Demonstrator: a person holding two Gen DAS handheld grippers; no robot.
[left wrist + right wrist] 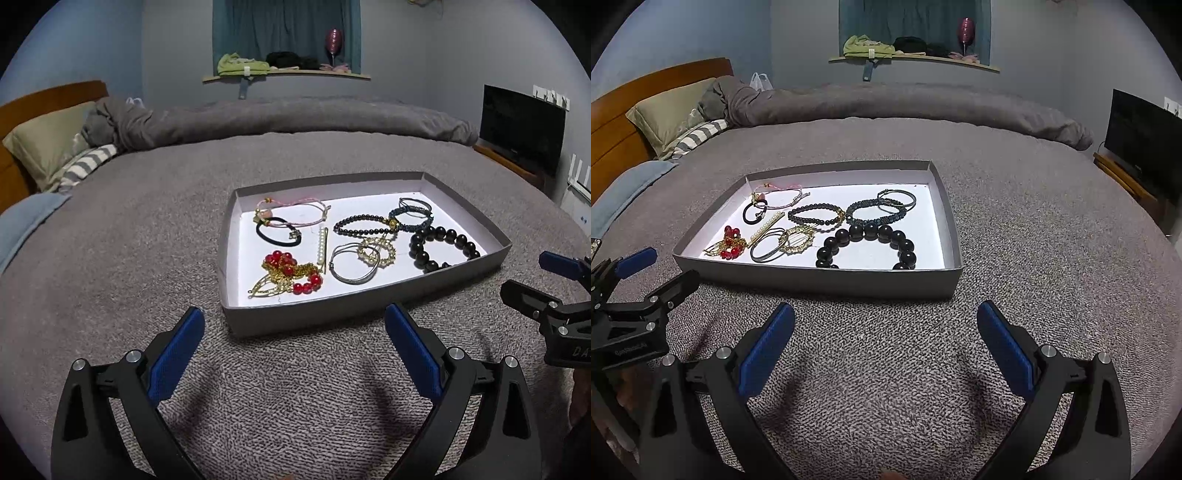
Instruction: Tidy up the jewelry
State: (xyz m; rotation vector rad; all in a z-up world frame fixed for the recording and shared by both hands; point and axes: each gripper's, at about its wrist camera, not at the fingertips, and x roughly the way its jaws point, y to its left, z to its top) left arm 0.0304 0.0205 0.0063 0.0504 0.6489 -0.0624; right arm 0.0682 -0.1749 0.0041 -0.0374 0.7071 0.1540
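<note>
I hold both grippers released and empty over the bedspread, just near of the grey tray (369, 310). All the jewelry lies inside it. For the left gripper (293, 345), I'd descend steeply onto the red bead and gold chain cluster (286, 273), pinching one strand. Lettering on either gripper body is too partial to read.

One tray (369, 306), seven bracelets (866, 245), one black hair tie (277, 236), one pearl hair clip (322, 249)
</note>
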